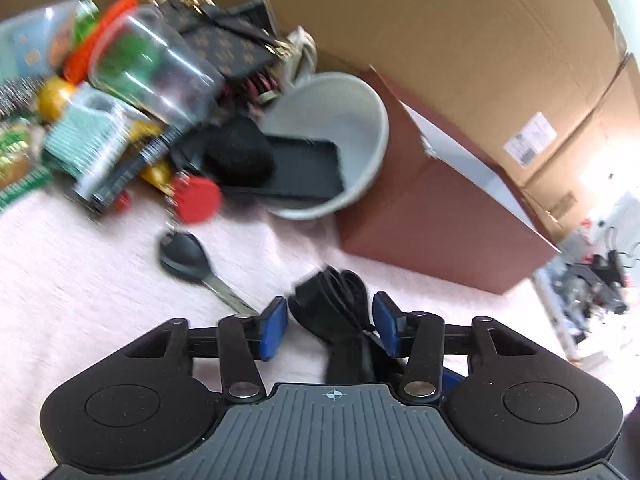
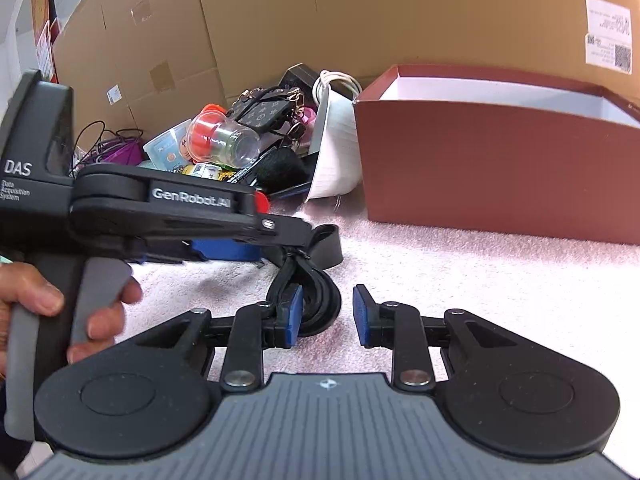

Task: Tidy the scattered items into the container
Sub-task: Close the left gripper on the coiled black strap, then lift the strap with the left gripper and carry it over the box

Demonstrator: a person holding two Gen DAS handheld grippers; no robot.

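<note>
A coiled black strap (image 1: 340, 312) lies on the pink cloth between the blue pads of my left gripper (image 1: 330, 326), whose jaws stand apart around it without squeezing. The strap also shows in the right wrist view (image 2: 316, 300), just left of my right gripper (image 2: 326, 314), which is open and empty; its left pad (image 2: 294, 312) is beside the coil. The left gripper's body (image 2: 160, 208) crosses the right wrist view. The red-brown box (image 2: 496, 168) with a white inside stands open at the right, also in the left wrist view (image 1: 432, 208).
A pile of clutter sits left of the box: a tipped grey bowl (image 1: 344, 136), a clear plastic jar (image 1: 152, 64), a patterned purse (image 2: 260, 114), a red disc (image 1: 198, 199) and a black car key (image 1: 188, 258). Cardboard walls (image 2: 320, 12) stand behind.
</note>
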